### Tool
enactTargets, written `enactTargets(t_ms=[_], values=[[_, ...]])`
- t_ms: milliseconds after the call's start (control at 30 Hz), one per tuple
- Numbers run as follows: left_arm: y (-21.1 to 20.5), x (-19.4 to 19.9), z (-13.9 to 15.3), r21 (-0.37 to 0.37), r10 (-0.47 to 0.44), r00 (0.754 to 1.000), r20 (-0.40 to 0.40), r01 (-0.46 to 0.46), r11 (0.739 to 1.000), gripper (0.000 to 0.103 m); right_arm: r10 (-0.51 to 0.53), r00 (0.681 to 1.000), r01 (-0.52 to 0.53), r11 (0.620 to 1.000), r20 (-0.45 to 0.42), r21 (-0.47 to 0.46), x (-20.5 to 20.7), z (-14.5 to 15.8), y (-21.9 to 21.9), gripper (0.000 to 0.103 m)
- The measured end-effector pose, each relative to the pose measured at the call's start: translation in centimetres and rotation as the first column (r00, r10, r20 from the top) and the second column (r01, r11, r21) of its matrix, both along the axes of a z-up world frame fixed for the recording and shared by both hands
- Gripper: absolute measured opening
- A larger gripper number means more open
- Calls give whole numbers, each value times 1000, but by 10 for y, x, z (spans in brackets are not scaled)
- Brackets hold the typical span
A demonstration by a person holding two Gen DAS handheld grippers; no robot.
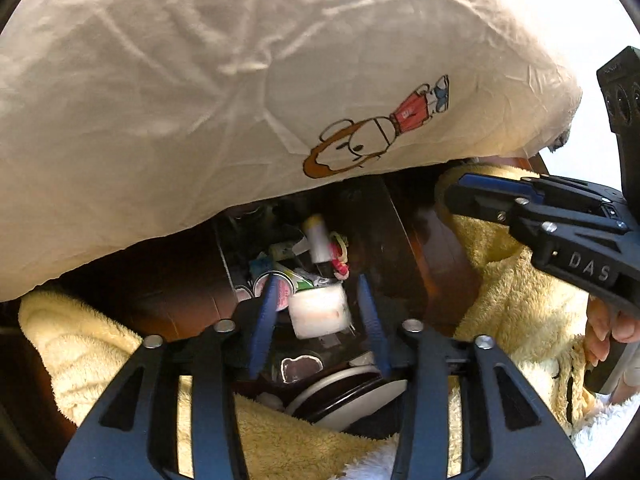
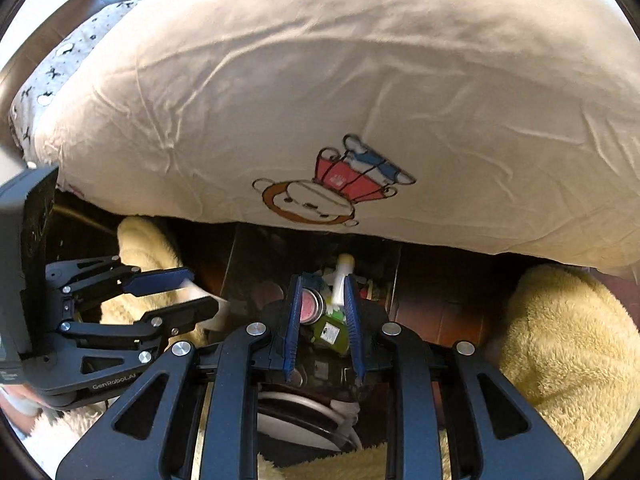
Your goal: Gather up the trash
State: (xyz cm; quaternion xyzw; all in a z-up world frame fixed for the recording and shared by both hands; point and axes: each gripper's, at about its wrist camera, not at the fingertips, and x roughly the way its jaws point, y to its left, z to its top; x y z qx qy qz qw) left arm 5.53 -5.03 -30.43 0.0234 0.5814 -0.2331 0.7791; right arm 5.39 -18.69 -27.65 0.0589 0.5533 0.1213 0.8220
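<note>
Trash is seen gathered in a dark bin (image 1: 372, 236) with clear walls, set on a reddish wooden floor (image 1: 436, 248) below a large cream pillow (image 1: 240, 80) printed with a cartoon figure (image 1: 376, 132). In the left wrist view, the left gripper (image 1: 320, 304) is held above the bin with its blue-padded fingers (image 1: 266, 312) set wide apart, and a pale whitish block (image 1: 318, 316), blurred, is seen between them without clear contact on either pad; whether it is gripped cannot be told, and the jaws read as spread. Below it in the bin, a pink-lidded round tin (image 1: 280, 290), a white tube with a yellow cap (image 1: 316, 240) and small colourful scraps (image 1: 340, 256) are visible. In the right wrist view, the right gripper (image 2: 322, 312) is held over the same bin, its fingers at a moderate gap, with the pink tin (image 2: 310, 304), a green packet (image 2: 330, 330) and the white tube (image 2: 342, 280) seen between and beyond them; nothing is shown pressed by the pads. The left gripper (image 2: 200, 298) is also caught at the left edge of that view, with the pale block (image 2: 208, 300) blurred at its tips. Yellow fleece blankets (image 2: 560, 340) are laid on both sides of the bin, and stacked white plates (image 1: 348, 392) are seen beneath the grippers. A patterned sheet (image 2: 60, 60) is visible behind the pillow.
</note>
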Motion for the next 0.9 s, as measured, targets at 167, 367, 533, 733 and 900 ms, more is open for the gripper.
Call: enactTargets(t_ms=[167,367,533,733,900], values=[[5,-3,21,12,18,998,64,-19,1000,76,-36,998,36,999,44,-3,-1,15,-9,71],[16,-8,58,49,29,984,174,-38,998,95,-79,987,82,997,138,-16,-5,50,-22,95],[27,-9,101,68,68,957,282,-91,994,95,-82,968,101,992,236,-71,-12,87,-25,98],[34,-22,165,20,112,894,434,-133,991,95,-90,926,134,986,367,-96,-25,140,-22,99],[40,-37,213,-15,186,807,561,-215,977,95,-83,870,153,983,486,-106,-45,181,-17,99]])
